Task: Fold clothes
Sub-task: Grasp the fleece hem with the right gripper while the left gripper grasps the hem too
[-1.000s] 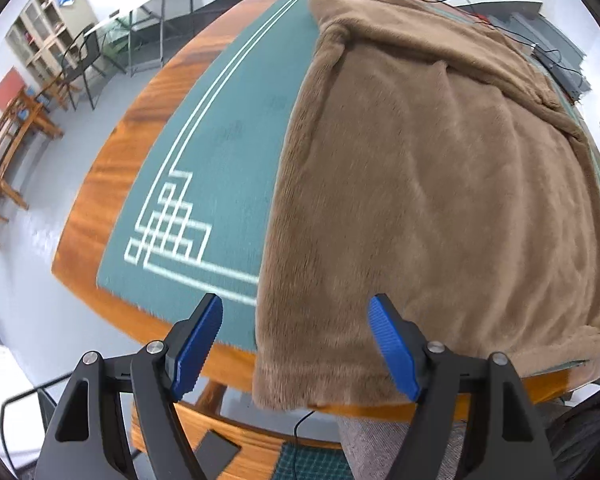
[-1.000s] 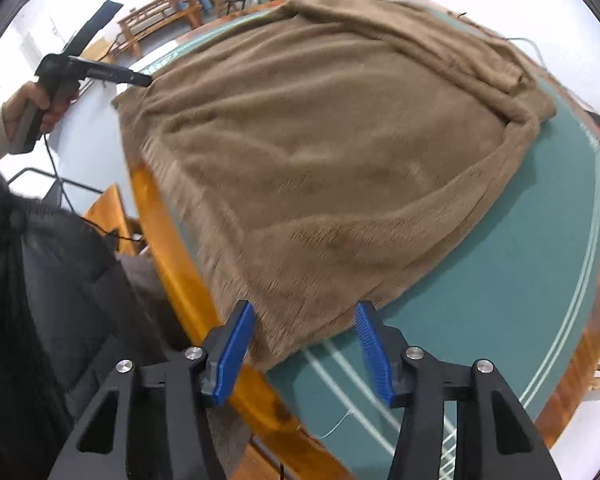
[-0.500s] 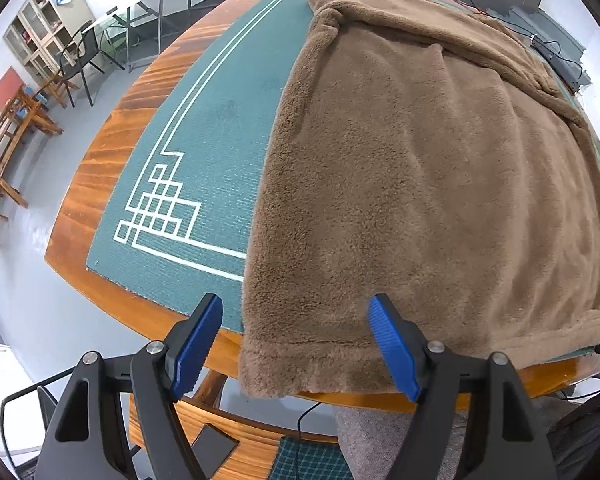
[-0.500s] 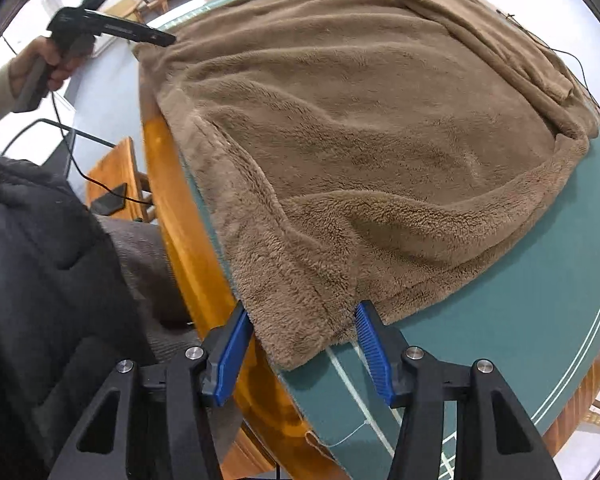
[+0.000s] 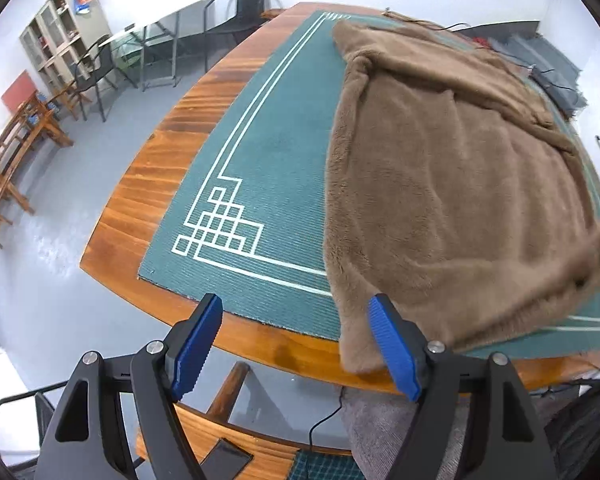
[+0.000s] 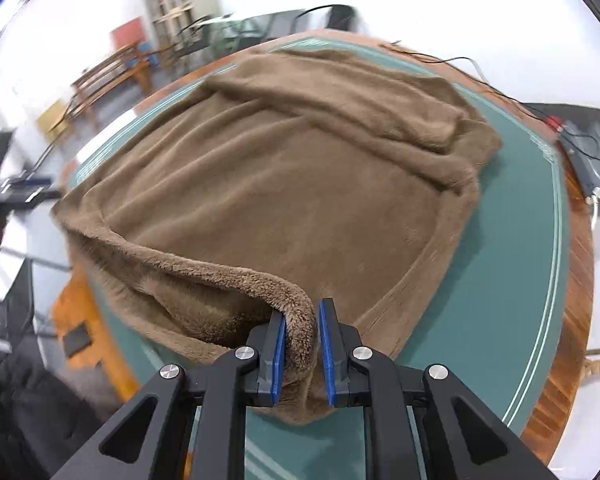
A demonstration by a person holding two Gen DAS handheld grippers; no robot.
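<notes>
A brown fleece garment point(image 5: 440, 184) lies spread on the green mat point(image 5: 260, 152) of a wooden table point(image 5: 156, 160). In the right wrist view my right gripper point(image 6: 302, 340) is shut on the garment's near hem corner point(image 6: 296, 320) and lifts it, so the hem forms a raised fold. In the left wrist view my left gripper point(image 5: 296, 344) is open and empty at the table's near edge. Its right finger point(image 5: 392, 348) is by the garment's near left corner point(image 5: 356, 344), which hangs over the edge.
Chairs and a glass table point(image 5: 160, 36) stand beyond the table at far left, with shelves point(image 5: 60, 20) on the wall. Cables and a black device point(image 6: 580, 156) lie at the table's far right. A wooden bench point(image 5: 236, 436) is below the near edge.
My right gripper has closed on the garment's near hem corner and lifted it. My left gripper has shifted left, so the garment now sits to its right; it stays open.
</notes>
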